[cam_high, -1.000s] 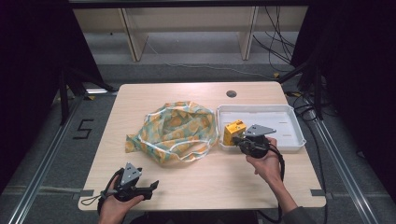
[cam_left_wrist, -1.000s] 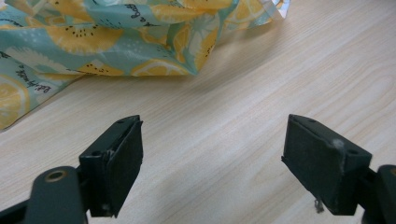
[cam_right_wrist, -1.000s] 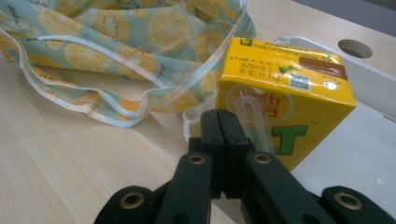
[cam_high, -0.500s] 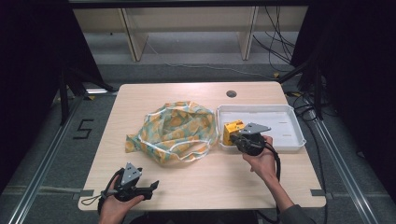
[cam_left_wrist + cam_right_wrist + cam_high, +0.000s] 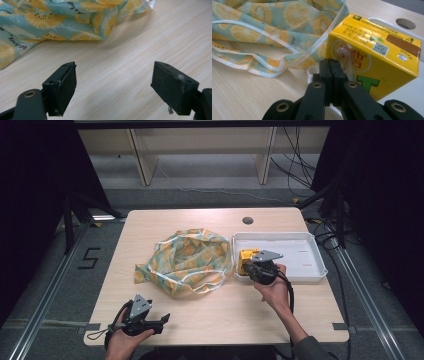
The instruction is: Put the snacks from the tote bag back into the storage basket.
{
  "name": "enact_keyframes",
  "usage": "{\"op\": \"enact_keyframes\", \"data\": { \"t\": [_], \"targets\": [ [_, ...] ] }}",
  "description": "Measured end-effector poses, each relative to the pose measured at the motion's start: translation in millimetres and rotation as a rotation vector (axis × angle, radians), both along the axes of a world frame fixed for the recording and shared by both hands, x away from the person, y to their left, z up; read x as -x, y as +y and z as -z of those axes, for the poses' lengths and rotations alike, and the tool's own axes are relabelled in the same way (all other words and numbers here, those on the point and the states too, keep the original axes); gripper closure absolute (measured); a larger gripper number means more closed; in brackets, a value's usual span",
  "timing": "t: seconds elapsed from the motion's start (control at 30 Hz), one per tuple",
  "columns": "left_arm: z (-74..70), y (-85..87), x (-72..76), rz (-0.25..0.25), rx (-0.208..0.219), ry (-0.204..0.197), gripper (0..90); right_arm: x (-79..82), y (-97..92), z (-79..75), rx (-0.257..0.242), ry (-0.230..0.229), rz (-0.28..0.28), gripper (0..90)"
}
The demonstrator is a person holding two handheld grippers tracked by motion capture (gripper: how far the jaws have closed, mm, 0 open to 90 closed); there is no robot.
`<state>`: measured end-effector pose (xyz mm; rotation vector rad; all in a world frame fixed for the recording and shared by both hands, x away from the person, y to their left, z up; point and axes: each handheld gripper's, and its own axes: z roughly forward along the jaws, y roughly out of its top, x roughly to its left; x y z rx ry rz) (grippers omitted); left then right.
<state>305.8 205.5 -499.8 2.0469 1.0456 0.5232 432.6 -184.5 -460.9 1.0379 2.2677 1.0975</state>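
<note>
Wooden table (image 5: 215, 315), a lemon-print fabric bag (image 5: 190, 262) beside a white tray (image 5: 305, 257).
Right gripper (image 5: 329, 67), jaws pressed together with nothing between, touches the yellow juice carton (image 5: 374, 55) standing at the tray's left end; bagging it remains to do. Left gripper (image 5: 112, 80) rests spread wide near the table's front edge. Compared with a second ago, almost nothing differs.

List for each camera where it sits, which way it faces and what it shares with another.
High view: above the table, looking down; both hands, left gripper, right gripper.
Left gripper view: rides that gripper, open jaws over wood.
Right gripper view: shut jaws at the yellow carton.
Shared: all see the lemon-print bag.
</note>
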Motion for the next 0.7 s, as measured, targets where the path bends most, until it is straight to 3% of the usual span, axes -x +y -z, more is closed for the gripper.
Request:
{"op": "enact_keyframes", "data": {
  "t": [0.03,0.13,0.4,0.43,0.5,0.53,0.63,0.67,0.7],
  "targets": [
    [0.0,0.2,0.1,0.001,-0.001,0.001,19.7,0.8,1.1,-0.7,-0.008,0.017,0.01,90.0],
    [0.3,-0.4,0.1,-0.01,0.009,0.006,19.7,-1.3,1.9,0.4,-0.002,0.002,0.005,90.0],
    [-0.7,1.3,0.0,0.011,-0.017,0.006,19.7,-1.4,4.7,0.4,-0.003,0.012,0.01,89.1],
    [-0.2,0.3,0.1,0.002,-0.002,0.003,19.7,-1.1,4.8,0.3,-0.004,0.013,0.011,88.5],
    [-1.3,1.4,0.4,0.007,-0.02,0.0,19.7,0.1,4.4,-0.6,-0.006,0.018,-0.001,85.4],
    [-0.5,0.6,0.9,-0.003,-0.001,0.006,19.7,1.3,4.2,-1.2,-0.014,0.016,-0.003,83.8],
    [-1.2,1.9,0.1,0.008,-0.009,0.0,19.7,4.5,2.8,-3.6,-0.029,0.004,-0.007,79.5],
    [-0.7,1.2,0.5,0.005,0.001,0.004,19.7,10.2,1.2,-7.8,-0.055,0.009,-0.003,72.1],
    [-0.2,0.5,1.1,-0.003,0.004,0.005,19.7,11.0,-0.7,-9.2,-0.047,0.003,-0.009,71.0]
  ]
}}
